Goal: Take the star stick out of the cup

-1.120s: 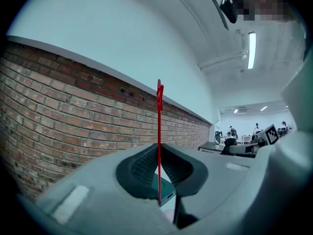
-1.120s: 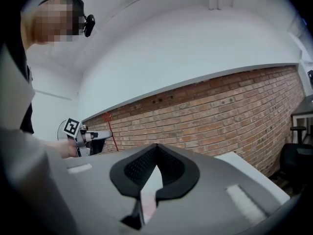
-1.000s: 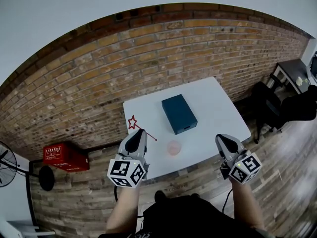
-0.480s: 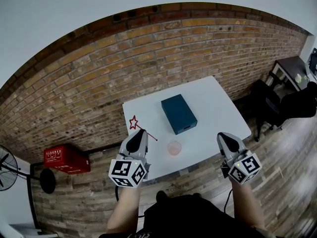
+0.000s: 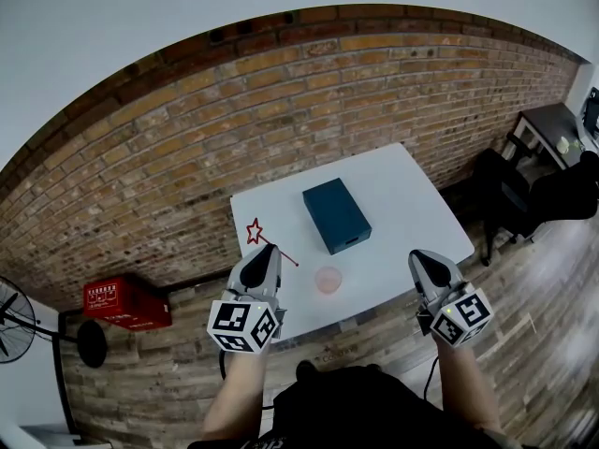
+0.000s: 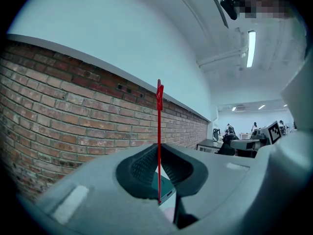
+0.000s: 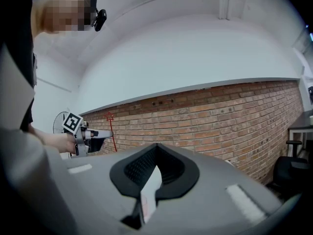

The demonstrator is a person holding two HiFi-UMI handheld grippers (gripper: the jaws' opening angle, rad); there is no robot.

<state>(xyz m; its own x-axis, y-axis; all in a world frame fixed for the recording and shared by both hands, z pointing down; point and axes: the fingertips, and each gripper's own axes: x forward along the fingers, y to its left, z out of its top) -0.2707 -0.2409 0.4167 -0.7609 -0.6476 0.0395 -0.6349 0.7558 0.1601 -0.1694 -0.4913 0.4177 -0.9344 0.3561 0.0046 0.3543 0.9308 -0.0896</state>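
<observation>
My left gripper (image 5: 265, 254) is shut on the thin red star stick (image 5: 255, 232), held in the air above the table's left front corner. In the left gripper view the stick (image 6: 159, 126) rises straight up from between the closed pads, star edge-on at the top. The small pink cup (image 5: 328, 280) stands on the white table (image 5: 412, 204) just right of that gripper, and the stick is clear of it. My right gripper (image 5: 420, 263) hovers over the table's right front edge, shut and empty. From the right gripper view, the left gripper (image 7: 96, 134) and star stick (image 7: 112, 127) show at the left.
A dark teal box (image 5: 337, 215) lies mid-table beyond the cup. A brick wall runs behind the table. On the floor to the left are a red case (image 5: 126, 297) and a fan (image 5: 14, 321); a dark chair (image 5: 510, 204) stands to the right.
</observation>
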